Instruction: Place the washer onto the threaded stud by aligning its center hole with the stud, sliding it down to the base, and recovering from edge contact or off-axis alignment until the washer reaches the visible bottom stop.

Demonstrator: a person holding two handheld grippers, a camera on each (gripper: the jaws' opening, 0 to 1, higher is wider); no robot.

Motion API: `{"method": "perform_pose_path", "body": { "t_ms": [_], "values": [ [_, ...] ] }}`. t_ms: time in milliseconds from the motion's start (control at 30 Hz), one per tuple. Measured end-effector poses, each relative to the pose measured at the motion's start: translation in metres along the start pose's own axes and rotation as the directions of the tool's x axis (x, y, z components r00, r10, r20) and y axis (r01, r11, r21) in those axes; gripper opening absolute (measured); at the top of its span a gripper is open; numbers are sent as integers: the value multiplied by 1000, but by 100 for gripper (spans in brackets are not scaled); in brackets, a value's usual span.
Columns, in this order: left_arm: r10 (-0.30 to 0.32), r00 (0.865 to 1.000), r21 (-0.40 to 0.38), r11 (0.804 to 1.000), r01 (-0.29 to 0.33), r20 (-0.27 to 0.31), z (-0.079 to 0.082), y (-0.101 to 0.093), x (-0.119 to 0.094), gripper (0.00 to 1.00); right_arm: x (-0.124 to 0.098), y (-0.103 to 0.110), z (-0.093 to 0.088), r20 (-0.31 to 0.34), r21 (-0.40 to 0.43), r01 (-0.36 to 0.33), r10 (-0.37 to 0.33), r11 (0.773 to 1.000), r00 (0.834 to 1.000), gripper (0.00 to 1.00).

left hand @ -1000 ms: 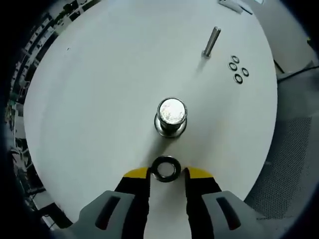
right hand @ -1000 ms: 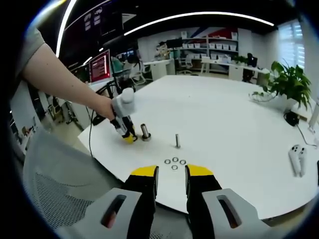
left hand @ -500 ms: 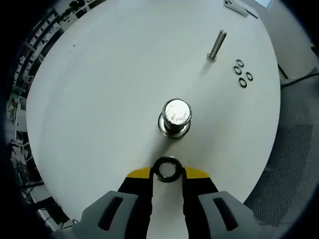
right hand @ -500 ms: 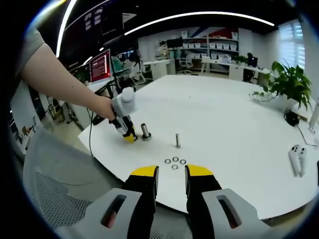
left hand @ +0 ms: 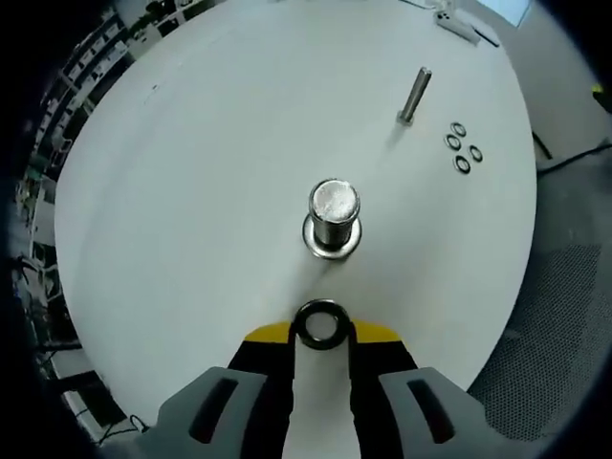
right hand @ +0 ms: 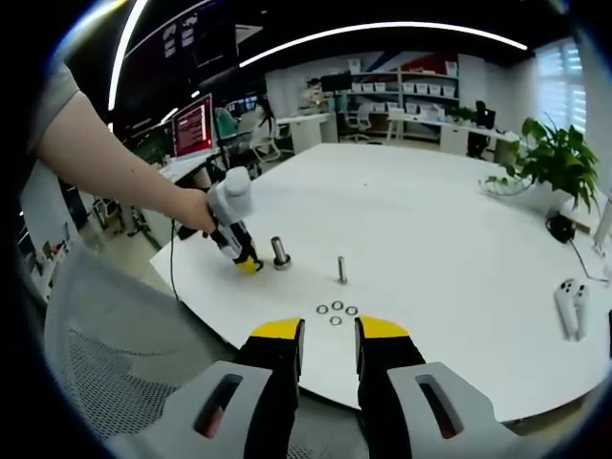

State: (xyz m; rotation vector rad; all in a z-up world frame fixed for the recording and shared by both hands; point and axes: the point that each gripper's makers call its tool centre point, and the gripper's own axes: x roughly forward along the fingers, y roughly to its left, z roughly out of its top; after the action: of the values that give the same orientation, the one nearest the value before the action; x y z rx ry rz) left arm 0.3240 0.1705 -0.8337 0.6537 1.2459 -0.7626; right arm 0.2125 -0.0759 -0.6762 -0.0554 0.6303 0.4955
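In the left gripper view my left gripper point(left hand: 321, 329) is shut on a black washer point(left hand: 320, 324), held flat between its yellow-tipped jaws, just short of a thick metal stud point(left hand: 334, 216) that stands upright on its round base. In the right gripper view the same gripper point(right hand: 249, 264) is held by a person's hand at the table's left edge, beside the stud point(right hand: 279, 253). My right gripper point(right hand: 329, 337) hangs open over the near table edge with nothing between its jaws.
A thin bolt point(left hand: 413, 95) stands farther out on the white round table point(left hand: 210, 143), with several spare washers point(left hand: 461, 146) beside it. A white controller point(right hand: 571, 304) lies at the right. A mesh chair point(right hand: 105, 363) stands below the table edge.
The left gripper with the washer has drawn back and up a little from the stud. The right gripper has not moved.
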Motion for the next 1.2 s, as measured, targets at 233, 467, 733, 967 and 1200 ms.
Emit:
{"method": "perform_pose_path", "body": {
  "t_ms": [233, 467, 733, 967, 1200],
  "values": [
    [8, 996, -29, 1000, -5, 88, 13, 10, -20, 19, 0, 1, 0, -4, -5, -5, 5, 1000, 1000, 24],
    [13, 987, -46, 999, -6, 159, 28, 12, -41, 19, 1, 2, -1, -6, -8, -9, 9, 1000, 1000, 24],
    [8, 976, -24, 1000, -3, 216, 48, 9, -58, 19, 1, 2, -1, -8, -10, -12, 12, 1000, 1000, 24],
    [-1, 975, 11, 1000, -2, 224, 62, 5, -60, 19, 1, 2, -1, -6, -10, -12, 12, 1000, 1000, 24],
    [-13, 978, 45, 999, 3, 208, 70, 0, -54, 19, 1, 2, 0, -4, -8, -10, 10, 1000, 1000, 24]
  ]
}}
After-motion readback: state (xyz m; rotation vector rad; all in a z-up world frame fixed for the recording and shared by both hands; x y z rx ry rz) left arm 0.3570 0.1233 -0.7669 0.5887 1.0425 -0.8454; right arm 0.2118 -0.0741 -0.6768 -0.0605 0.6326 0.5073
